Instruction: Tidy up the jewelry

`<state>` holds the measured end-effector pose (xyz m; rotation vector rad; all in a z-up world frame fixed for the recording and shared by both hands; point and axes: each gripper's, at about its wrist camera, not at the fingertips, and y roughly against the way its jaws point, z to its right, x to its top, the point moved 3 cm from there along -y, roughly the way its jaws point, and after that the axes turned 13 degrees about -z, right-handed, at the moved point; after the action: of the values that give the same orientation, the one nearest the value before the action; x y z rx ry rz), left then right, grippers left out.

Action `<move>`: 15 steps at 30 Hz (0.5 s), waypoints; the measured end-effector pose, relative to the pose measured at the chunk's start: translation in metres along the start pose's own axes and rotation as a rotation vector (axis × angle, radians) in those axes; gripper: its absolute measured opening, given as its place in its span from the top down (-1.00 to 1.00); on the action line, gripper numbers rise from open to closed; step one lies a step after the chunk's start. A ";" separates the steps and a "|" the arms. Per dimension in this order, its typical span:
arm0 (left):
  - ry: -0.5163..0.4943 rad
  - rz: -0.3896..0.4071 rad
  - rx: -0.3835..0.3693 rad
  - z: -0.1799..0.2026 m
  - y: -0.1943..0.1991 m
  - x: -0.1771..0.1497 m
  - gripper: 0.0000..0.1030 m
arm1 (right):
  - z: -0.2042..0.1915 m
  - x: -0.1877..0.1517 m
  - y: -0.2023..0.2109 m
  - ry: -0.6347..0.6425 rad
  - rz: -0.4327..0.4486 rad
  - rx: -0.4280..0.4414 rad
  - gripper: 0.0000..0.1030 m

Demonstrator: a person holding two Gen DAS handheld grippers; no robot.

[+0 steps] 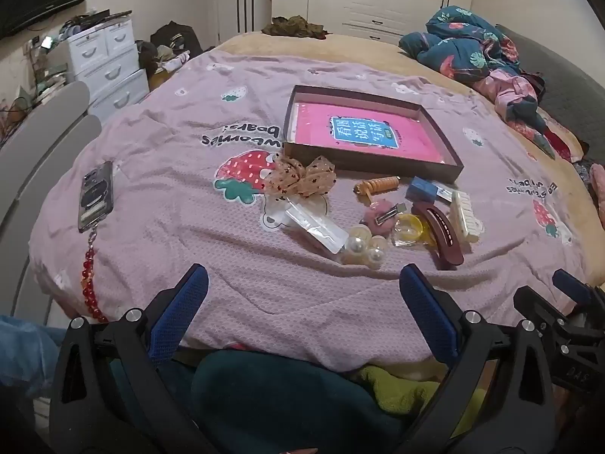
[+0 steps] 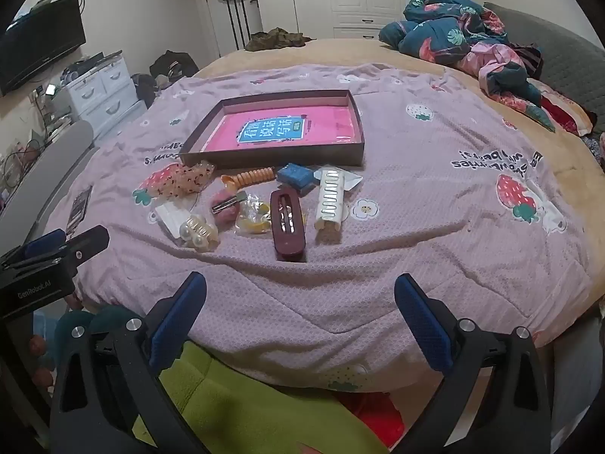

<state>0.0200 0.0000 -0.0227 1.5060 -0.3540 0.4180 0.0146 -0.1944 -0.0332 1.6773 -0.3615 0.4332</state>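
A shallow brown tray [image 1: 446, 128] [image 2: 361, 128] with a pink book inside lies on the lilac bedspread. In front of it lie hair accessories: a dotted bow [image 1: 300, 178] [image 2: 181, 181], an orange spiral tie [image 1: 380, 184] [image 2: 251, 178], a blue box [image 1: 421, 188] [image 2: 297, 174], a cream claw clip [image 1: 467, 215] [image 2: 331, 198], a maroon clip [image 1: 440, 234] [image 2: 287, 225], a pink pompom clip [image 1: 382, 215] [image 2: 227, 206], a pearl clip [image 1: 365, 246] [image 2: 198, 232]. My left gripper [image 1: 302, 291] and right gripper [image 2: 300, 295] are open and empty, near the bed's front edge.
A phone [image 1: 95, 195] with a red bead strap [image 1: 89, 287] lies at the left of the bedspread. A crumpled quilt [image 2: 461, 34] sits at the back right. White drawers [image 1: 109, 60] stand left of the bed. The right gripper shows in the left wrist view [image 1: 567, 302].
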 end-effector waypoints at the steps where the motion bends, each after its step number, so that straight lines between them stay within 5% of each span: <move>1: 0.003 -0.002 -0.005 0.000 0.000 0.000 -0.84 | -0.001 0.000 0.000 0.010 0.006 -0.016 -0.92; 15: -0.008 0.000 -0.010 0.007 -0.002 -0.001 -0.84 | 0.002 0.001 0.006 0.013 0.012 -0.019 -0.92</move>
<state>0.0197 -0.0075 -0.0245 1.4986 -0.3618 0.4098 0.0131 -0.1968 -0.0274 1.6542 -0.3651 0.4486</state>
